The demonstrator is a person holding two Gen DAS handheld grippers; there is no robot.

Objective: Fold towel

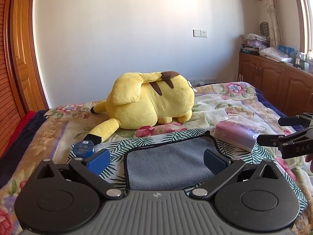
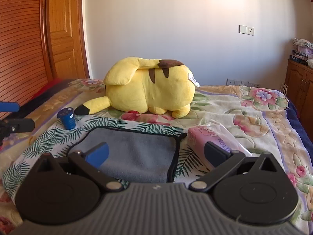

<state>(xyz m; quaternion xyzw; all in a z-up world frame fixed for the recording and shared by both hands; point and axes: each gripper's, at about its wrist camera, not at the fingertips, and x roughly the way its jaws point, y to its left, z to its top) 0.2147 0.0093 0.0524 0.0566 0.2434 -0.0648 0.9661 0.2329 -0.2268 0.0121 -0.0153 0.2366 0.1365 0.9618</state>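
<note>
A grey towel (image 1: 170, 164) with a dark edge lies flat on a palm-leaf cloth (image 1: 176, 135) on the bed. It also shows in the right wrist view (image 2: 137, 152). My left gripper (image 1: 156, 161) is open above the towel's near part, holding nothing. My right gripper (image 2: 156, 155) is open over the towel's near right side, holding nothing. The right gripper also shows at the right edge of the left wrist view (image 1: 270, 130). The left gripper shows at the left edge of the right wrist view (image 2: 23, 116).
A large yellow plush toy (image 1: 152, 99) lies behind the towel. A small blue jar (image 2: 66, 118) stands at the towel's far left. A pink tissue pack (image 2: 207, 139) lies to its right. Wooden cabinets (image 1: 273, 78) stand at right, a wooden door (image 2: 62, 29) at left.
</note>
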